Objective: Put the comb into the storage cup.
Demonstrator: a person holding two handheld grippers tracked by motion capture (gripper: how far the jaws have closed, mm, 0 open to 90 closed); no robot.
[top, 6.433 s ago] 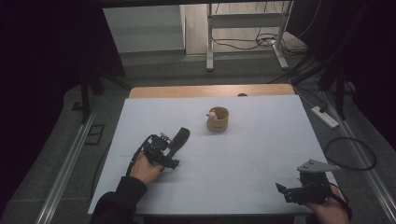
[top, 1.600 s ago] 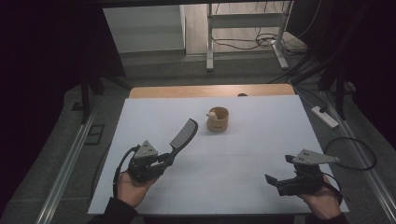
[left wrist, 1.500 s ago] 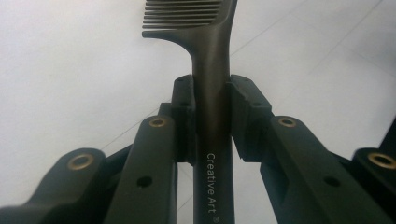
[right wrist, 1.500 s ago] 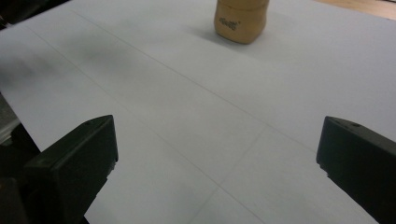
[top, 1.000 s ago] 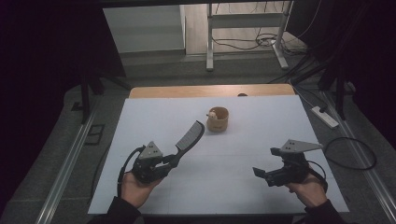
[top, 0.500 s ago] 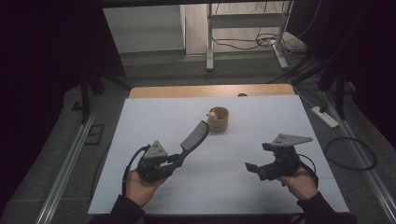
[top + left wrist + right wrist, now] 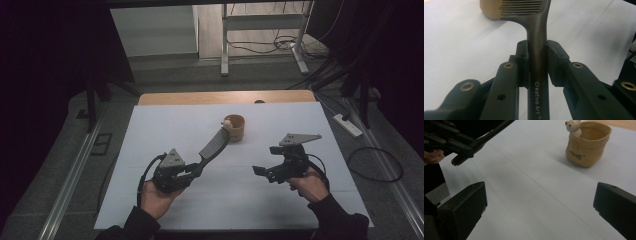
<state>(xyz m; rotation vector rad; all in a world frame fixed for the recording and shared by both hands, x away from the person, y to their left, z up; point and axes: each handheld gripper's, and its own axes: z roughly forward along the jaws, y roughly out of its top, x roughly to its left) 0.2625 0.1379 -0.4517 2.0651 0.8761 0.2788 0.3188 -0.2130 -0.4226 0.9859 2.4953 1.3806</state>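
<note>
Hairbrush (image 7: 214, 145), clamped by its handle in the left gripper (image 7: 187, 172), angles head-first toward the bear-trimmed tan cup (image 7: 234, 127) near the desk's (image 7: 150, 130) far edge, apparently to drop inside. Right gripper (image 7: 260, 171) hovers empty, jaws wide, facing the cup.

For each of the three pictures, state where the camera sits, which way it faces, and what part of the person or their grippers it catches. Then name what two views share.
High view: above the person's side, looking forward and down on the white table; both forearms, left gripper, right gripper.
Left gripper view: on the left gripper, looking along the black comb clamped in its jaws.
Right gripper view: on the right gripper, jaws wide apart, facing the tan bear cup.
Shared: comb and cup appear in all three.
</note>
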